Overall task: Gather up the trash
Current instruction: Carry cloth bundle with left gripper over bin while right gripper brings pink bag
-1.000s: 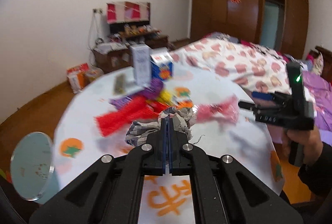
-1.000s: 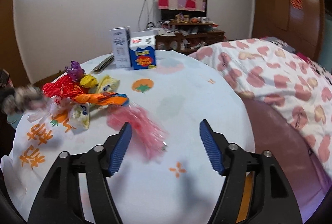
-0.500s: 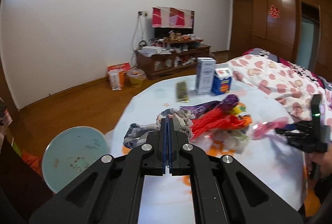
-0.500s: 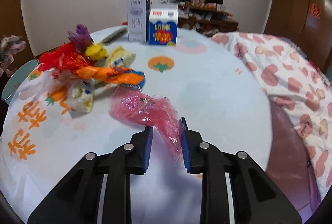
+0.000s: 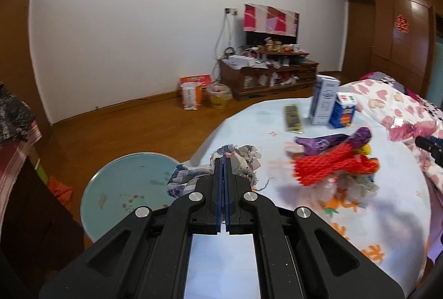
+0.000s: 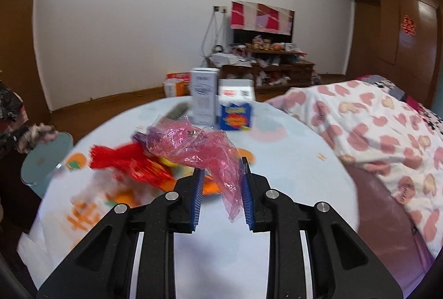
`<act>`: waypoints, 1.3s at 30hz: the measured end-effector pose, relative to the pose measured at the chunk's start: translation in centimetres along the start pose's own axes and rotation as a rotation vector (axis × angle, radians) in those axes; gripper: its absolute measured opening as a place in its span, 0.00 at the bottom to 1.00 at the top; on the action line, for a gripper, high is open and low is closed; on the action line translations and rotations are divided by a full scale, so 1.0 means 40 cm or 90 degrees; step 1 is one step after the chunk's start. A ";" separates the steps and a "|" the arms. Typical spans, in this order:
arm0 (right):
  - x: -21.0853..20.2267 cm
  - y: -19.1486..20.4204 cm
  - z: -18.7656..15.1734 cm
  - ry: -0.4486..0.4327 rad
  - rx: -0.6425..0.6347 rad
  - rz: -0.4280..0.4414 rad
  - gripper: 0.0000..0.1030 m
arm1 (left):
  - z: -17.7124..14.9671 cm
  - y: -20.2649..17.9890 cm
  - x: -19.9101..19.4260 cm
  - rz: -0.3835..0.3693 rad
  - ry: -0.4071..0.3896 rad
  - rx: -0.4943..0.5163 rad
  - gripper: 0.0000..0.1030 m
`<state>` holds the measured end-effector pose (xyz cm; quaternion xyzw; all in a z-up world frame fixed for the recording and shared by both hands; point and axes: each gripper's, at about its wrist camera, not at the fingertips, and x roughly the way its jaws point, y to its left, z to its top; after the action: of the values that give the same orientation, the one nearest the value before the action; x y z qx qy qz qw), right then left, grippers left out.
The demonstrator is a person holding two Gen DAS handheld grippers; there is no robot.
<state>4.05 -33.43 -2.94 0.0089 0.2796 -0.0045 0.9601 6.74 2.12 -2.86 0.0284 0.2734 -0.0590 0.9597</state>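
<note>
My left gripper (image 5: 223, 160) is clamped tight on a frayed grey-checked rag (image 5: 235, 163) that bunches around its tips, over the table's edge and above the pale blue bin (image 5: 121, 185) just left. My right gripper (image 6: 223, 177) pinches a crinkled, see-through pink plastic wrapper (image 6: 199, 147), which billows up ahead of the fingers. Beyond it the red net bag (image 6: 124, 160) and other wrappers are too blurred to sort; two cartons (image 6: 221, 105) stand further off.
</note>
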 end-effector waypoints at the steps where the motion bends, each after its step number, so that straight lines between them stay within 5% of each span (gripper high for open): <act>1: 0.007 0.017 0.008 -0.003 -0.002 0.005 0.25 | -0.004 0.006 0.000 0.007 -0.001 0.000 0.01; 15: 0.119 0.249 0.105 -0.026 -0.052 0.088 0.25 | -0.005 0.090 0.022 0.067 -0.010 -0.026 0.01; 39: 0.271 0.521 0.112 -0.005 -0.115 0.193 0.26 | -0.041 0.225 0.064 0.183 0.004 -0.030 0.01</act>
<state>15.89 -12.71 -4.69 -0.0355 0.2703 0.1654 0.9478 9.19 10.94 -5.41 0.0452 0.2704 0.0859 0.9578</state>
